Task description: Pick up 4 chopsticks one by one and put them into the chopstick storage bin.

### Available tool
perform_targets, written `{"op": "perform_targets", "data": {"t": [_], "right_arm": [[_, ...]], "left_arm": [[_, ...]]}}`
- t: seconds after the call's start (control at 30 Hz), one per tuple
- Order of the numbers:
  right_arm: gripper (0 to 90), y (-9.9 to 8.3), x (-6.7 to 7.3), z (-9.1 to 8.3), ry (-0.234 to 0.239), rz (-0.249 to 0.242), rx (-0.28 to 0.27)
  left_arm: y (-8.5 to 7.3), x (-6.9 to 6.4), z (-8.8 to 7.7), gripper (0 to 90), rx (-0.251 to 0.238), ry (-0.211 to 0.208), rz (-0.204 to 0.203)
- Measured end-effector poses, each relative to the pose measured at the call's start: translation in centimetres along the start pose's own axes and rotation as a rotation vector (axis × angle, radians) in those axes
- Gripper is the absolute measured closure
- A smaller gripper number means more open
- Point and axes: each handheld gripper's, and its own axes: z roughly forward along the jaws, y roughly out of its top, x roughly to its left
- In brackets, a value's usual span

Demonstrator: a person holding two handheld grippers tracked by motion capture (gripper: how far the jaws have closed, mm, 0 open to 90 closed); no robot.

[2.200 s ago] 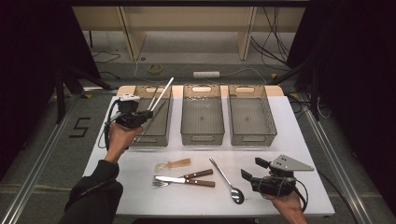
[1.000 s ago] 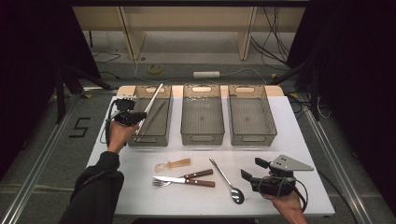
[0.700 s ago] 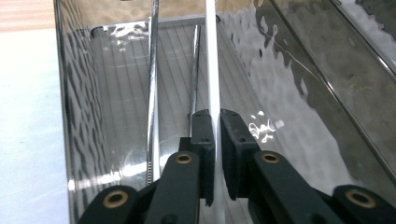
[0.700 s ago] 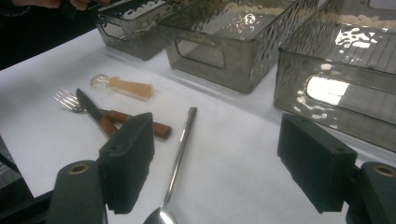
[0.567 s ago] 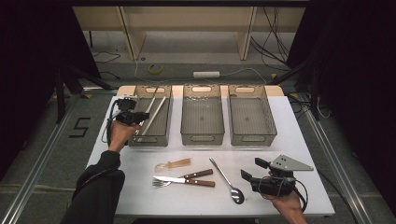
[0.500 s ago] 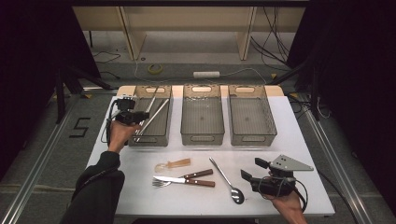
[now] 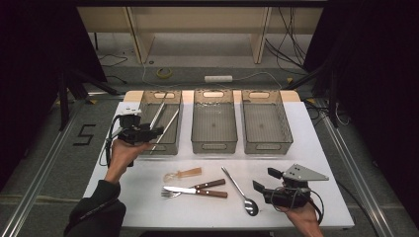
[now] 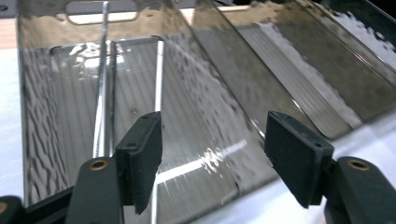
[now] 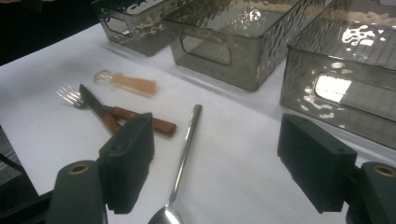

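Two claws (image 7: pixel 157 132) (image 7: pixel 263 180) agape, left at bin (image 7: pixel 160 123), right low

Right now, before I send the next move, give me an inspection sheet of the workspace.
Surface: white table, flat, bare near its front-left corner.
Job's things: two long metal utensils lying in the left bin; middle bin and right bin empty.
Clutter: spoon, fork, knife and clear plastic utensil on the table.
Grippers: left gripper at the left bin, jaws just opened, nothing between them; right gripper open beside the spoon.
Cables: one trailing from each gripper.
Surroundings: floor cables, white power strip, tape roll.
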Motion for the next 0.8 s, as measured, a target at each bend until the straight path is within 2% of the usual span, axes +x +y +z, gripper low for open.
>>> {"op": "perform_targets", "data": {"t": [0.27,0.43,0.8], "right_arm": [[28.5,0.1,0.4,0.5,0.008,-0.002,0.036],[28.9,0.1,0.8,1.0,0.012,-0.007,0.067],[28.8,0.2,1.4,1.3,0.033,-0.011,0.08]], "left_arm": [[-1.2,-1.8,-1.0,32.3,-0.009,-0.041,0.031],[-2.2,-2.9,-1.3,31.4,-0.007,-0.071,0.066],[-3.9,-4.8,-1.3,27.5,0.032,-0.139,0.137]]}}
